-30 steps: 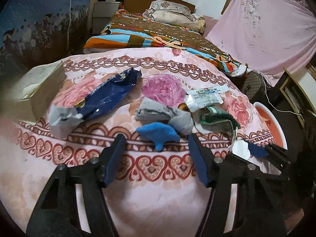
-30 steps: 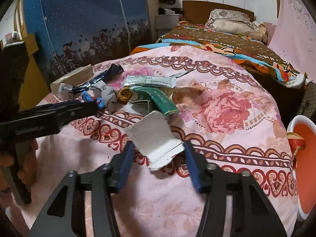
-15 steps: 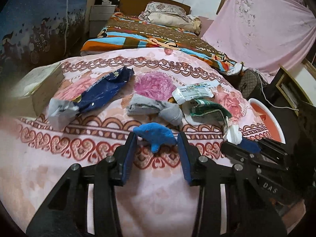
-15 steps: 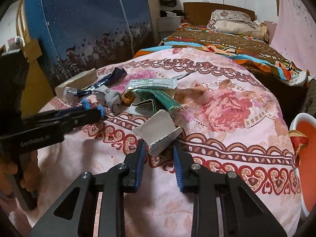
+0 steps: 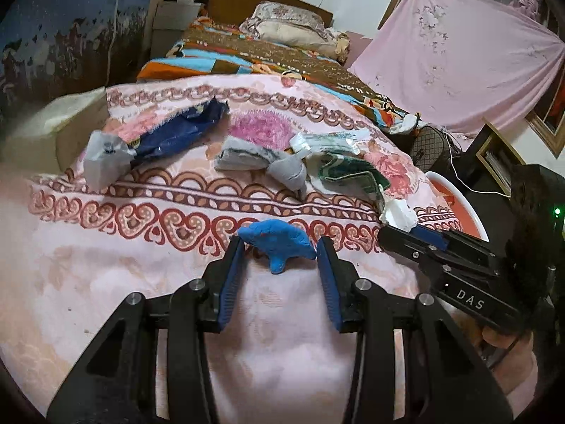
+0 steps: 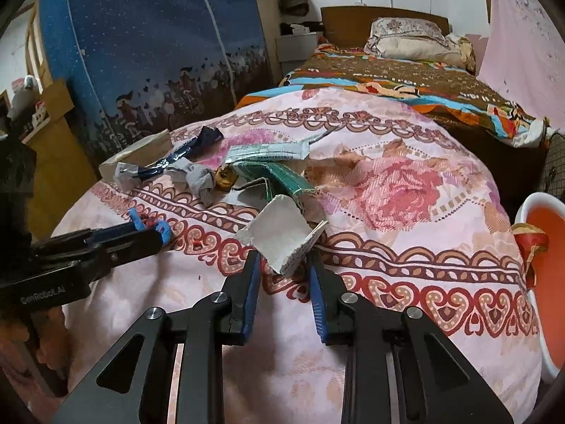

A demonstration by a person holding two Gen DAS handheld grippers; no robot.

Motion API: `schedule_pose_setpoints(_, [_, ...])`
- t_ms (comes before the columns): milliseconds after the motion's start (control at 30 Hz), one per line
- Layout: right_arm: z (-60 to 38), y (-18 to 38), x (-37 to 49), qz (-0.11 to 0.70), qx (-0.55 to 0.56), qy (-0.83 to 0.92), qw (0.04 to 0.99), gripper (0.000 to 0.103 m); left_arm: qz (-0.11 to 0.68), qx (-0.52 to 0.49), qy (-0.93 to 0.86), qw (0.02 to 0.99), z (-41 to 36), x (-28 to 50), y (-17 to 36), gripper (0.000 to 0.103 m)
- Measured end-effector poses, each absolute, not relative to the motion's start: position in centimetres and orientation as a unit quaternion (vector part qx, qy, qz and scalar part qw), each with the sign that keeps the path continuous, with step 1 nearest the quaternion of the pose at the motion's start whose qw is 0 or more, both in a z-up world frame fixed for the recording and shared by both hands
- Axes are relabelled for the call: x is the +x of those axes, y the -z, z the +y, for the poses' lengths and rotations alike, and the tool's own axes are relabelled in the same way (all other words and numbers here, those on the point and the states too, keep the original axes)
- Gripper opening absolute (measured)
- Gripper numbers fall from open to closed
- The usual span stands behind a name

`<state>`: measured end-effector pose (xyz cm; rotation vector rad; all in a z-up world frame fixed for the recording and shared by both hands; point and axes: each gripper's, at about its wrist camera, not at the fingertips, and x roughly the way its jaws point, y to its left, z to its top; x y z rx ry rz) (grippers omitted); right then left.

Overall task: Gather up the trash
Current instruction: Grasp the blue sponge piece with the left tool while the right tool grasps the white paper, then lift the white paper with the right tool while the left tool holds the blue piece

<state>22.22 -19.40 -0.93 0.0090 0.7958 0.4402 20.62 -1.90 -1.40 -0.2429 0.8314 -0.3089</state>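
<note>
While the crumpled blue scrap (image 5: 277, 243) sits pinched between the narrow fingers of the left gripper (image 5: 280, 247), the torn white cardboard piece (image 6: 282, 235) is held the same way by the right gripper (image 6: 284, 259), both lifted just above the pink floral bedspread (image 6: 406, 183). Each piece is caught only near the fingertips, so either could slip free if tilted or swung fast, and the cardboard, gripped at one ragged corner, looks likeliest to twist out. Beyond them more litter waits on the cover: a dark blue wrapper (image 5: 169, 137), a grey crumpled wad (image 5: 261, 162), a green packet (image 6: 282, 176) and a pale flat sachet (image 6: 268, 150). An orange-lined bin (image 6: 545, 247) stands beside the bed on the right, well apart from the left gripper; crossing over to it risks the two tools knocking together or a drop onto the floor.
</note>
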Motion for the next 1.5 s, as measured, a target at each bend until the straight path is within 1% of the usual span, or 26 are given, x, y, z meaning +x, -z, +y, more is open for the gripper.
schedule_pose_setpoints(167, [-19.7, 1.0, 22.2, 0.385, 0.014, -0.216, 0.897, 0.028, 0.401, -0.119, 0.151, 0.896, -1.9, 20.6, 1.5, 0.026])
schedule_pose_setpoints(367, [-19.3, 1.0, 22.0, 0.385, 0.006, -0.221, 0.896, 0.037, 0.399, -0.128, 0.154, 0.895, -1.6, 20.5, 1.6, 0.026])
schedule_pose_setpoints(433, [-19.0, 1.1, 22.2, 0.389, 0.003, -0.221, 0.894, 0.042, 0.399, -0.129, 0.155, 0.894, -1.6, 20.5, 1.6, 0.026])
schedule_pose_setpoints(667, [-18.7, 1.0, 23.8, 0.406, 0.004, -0.217, 0.888, 0.043, 0.399, -0.129, 0.154, 0.895, -1.6, 20.4, 1.7, 0.026])
schedule_pose_setpoints(700, [-18.7, 1.0, 23.6, 0.403, 0.002, -0.215, 0.89, 0.039, 0.399, -0.13, 0.155, 0.895, -1.5, 20.4, 1.7, 0.026])
schedule_pose_setpoints(733, [-18.7, 1.0, 23.5, 0.401, 0.0, -0.209, 0.892, 0.031, 0.399, -0.13, 0.155, 0.895, -1.5, 20.4, 1.8, 0.026])
schedule_pose_setpoints(800, [-19.1, 1.0, 23.3, 0.397, 0.01, -0.212, 0.893, 0.023, 0.398, -0.128, 0.153, 0.896, -1.6, 20.4, 1.7, 0.026])
schedule_pose_setpoints(933, [-19.9, 0.9, 22.8, 0.388, 0.032, -0.217, 0.895, 0.015, 0.395, -0.122, 0.143, 0.899, -1.7, 20.2, 1.6, 0.026])
schedule_pose_setpoints(1133, [-20.4, 0.5, 22.2, 0.369, 0.048, -0.219, 0.902, 0.009, 0.39, -0.12, 0.141, 0.902, -1.8, 20.0, 1.5, 0.025])
schedule_pose_setpoints(1167, [-20.6, 0.3, 21.9, 0.363, 0.05, -0.22, 0.904, 0.008, 0.389, -0.121, 0.141, 0.902, -1.7, 20.0, 1.5, 0.011])
schedule_pose_setpoints(1500, [-22.0, -0.6, 20.9, 0.32, 0.079, -0.21, 0.92, 0.008, 0.39, -0.119, 0.147, 0.901, -2.1, 20.0, 1.6, 0.011])
